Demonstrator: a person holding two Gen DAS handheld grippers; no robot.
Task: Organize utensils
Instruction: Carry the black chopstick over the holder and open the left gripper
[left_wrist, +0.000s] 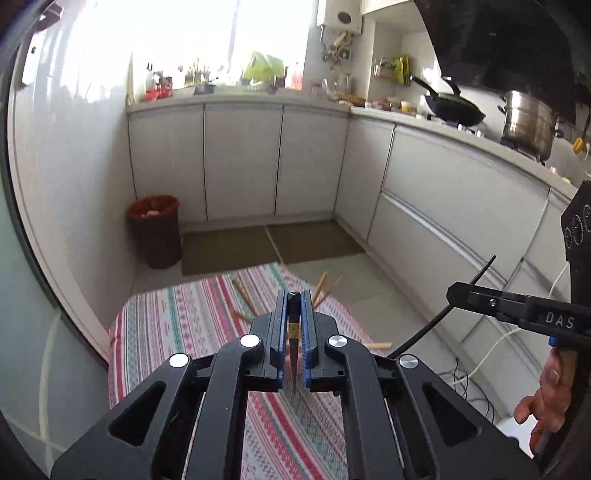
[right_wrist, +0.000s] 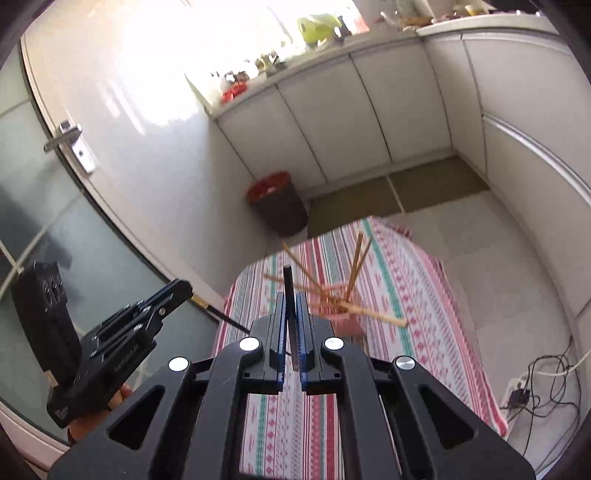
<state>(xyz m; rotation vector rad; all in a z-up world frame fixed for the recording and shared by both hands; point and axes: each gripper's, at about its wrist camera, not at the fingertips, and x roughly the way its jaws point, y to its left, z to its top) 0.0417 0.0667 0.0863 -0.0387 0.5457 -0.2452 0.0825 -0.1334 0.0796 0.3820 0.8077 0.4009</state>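
Left gripper (left_wrist: 294, 325): fingers closed tight on one black chopstick (left_wrist: 293, 332), which has a gold band and a thin tip running back toward the camera; it is held up clear of the surface.
Right gripper (right_wrist: 291, 325): fingers closed tight on a second black chopstick (right_wrist: 289, 291), its blunt end standing out past the fingertips; this one too is held in the air.
Cross view: from the left wrist camera the right gripper shows at the right edge with its long black stick passing through the fingers; the person's hand (left_wrist: 546, 402) holds its grip below.
Wooden chopsticks (right_wrist: 343, 291): a loose cluster near the far right part of the surface, several leaning up at angles and one lying flat toward the right edge. They seem to stand in a small pinkish holder (right_wrist: 347, 321), though blur makes that uncertain.
Surface (right_wrist: 399, 295): covered by a striped red, green and white cloth, with kitchen floor all around.
Handling, as I judge it: the black sticks look light, stiff, smooth and tapered, so they may slip or pivot in a pinch.
Where to hold: a grip on the thicker part near the band would likely keep a stick from swinging; the thin tip offers little to press on.
Wooden ones: probably light and less slick, but the leaning cluster could topple if nudged.
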